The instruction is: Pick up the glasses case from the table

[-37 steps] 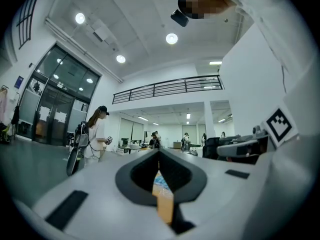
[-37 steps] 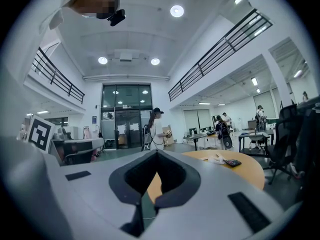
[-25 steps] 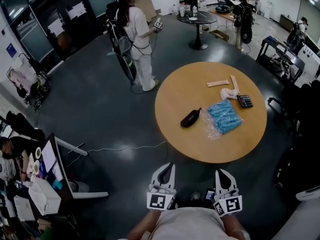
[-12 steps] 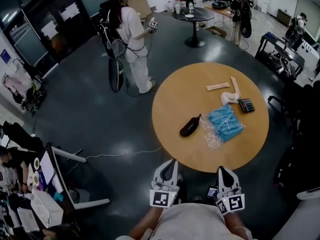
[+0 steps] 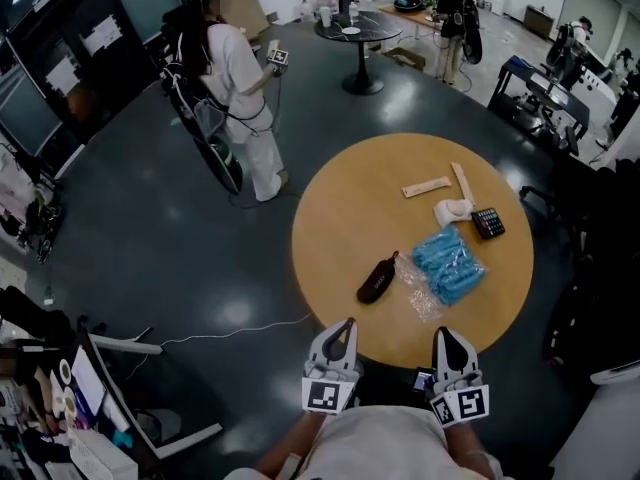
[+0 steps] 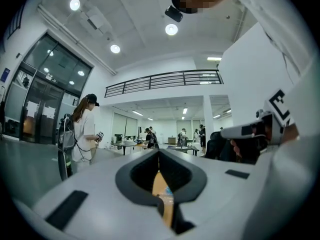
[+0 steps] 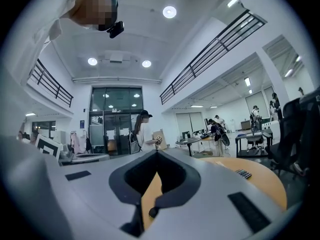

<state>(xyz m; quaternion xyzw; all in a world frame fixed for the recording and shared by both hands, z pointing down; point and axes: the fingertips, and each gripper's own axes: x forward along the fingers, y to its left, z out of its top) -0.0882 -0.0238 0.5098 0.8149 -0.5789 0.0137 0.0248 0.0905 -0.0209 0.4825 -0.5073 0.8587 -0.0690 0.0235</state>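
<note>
The black glasses case [image 5: 376, 280] lies on the left part of the round wooden table [image 5: 340, 218], with nothing touching it. My left gripper [image 5: 346, 323] is shut and empty at the table's near edge, a short way in front of the case. My right gripper [image 5: 441, 332] is beside it, also shut and empty, over the near rim. In the left gripper view the left gripper [image 6: 159, 152] shows a sliver of the tabletop through its closed jaws. In the right gripper view the right gripper [image 7: 157, 152] does the same, with the table [image 7: 260, 179] spreading to the right.
On the table lie a blue pack in clear plastic [image 5: 448, 264], a calculator [image 5: 488, 222], a white object [image 5: 452, 210] and two wooden strips [image 5: 427, 186]. A person in white [image 5: 235, 78] stands beyond the table at left. Dark chairs [image 5: 590, 218] crowd the right side.
The table has drawn closer and now reaches the gripper tips. Both grippers have advanced toward it, still shut. The person in white has shifted left in view.
</note>
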